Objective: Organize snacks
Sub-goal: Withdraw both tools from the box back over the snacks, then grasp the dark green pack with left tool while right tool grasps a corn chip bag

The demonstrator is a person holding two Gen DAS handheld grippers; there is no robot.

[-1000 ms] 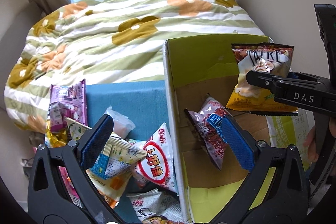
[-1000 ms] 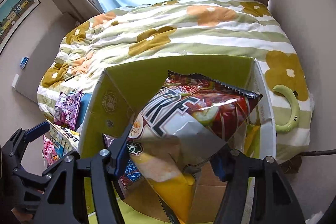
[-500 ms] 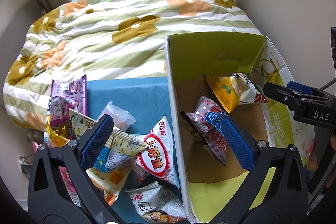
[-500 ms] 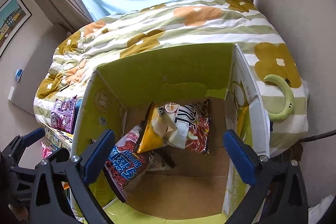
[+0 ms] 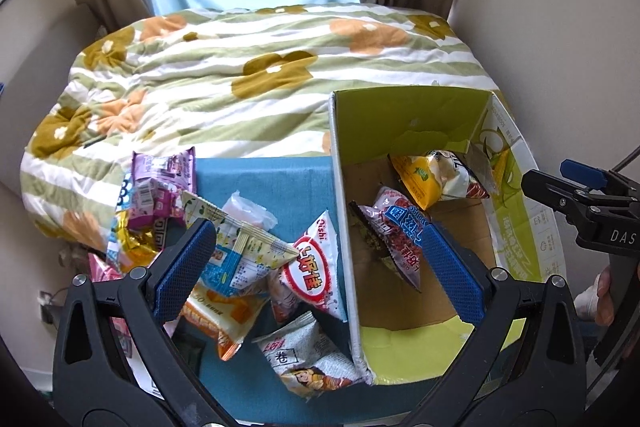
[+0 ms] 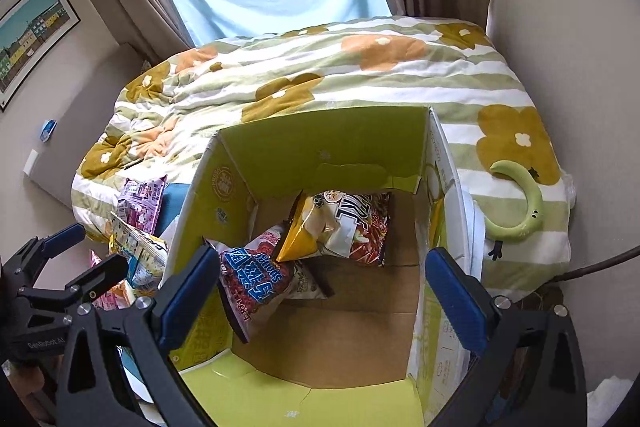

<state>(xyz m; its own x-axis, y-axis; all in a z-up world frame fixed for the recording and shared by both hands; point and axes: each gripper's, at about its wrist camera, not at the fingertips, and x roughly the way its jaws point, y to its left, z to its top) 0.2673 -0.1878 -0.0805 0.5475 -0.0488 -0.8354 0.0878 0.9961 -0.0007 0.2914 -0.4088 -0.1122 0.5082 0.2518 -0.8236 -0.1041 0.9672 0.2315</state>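
Note:
An open cardboard box [image 5: 400,131] with green flaps holds a yellow and red chip bag [image 6: 340,227] that leans on a red and blue bag [image 6: 252,279]. My right gripper [image 6: 322,283] hangs open above the box with nothing between its pads. To the box's left, loose snacks lie on a blue cloth [image 5: 272,179]: an Oishi bag [image 5: 314,267], a purple bag [image 5: 160,183], a yellow and blue bag [image 5: 240,255] and a grey bag [image 5: 308,359]. My left gripper [image 5: 316,267] stands open and empty above the box's left wall.
The box and cloth lie at the foot of a bed with a flowered green-striped quilt [image 5: 260,75]. A green curved toy [image 6: 520,211] rests on the quilt right of the box. A wall runs close along the right. A cable [image 6: 592,267] trails at lower right.
My right gripper opened and let go of the yellow and red chip bag, which dropped into the box. Both grippers have since risen and drawn back.

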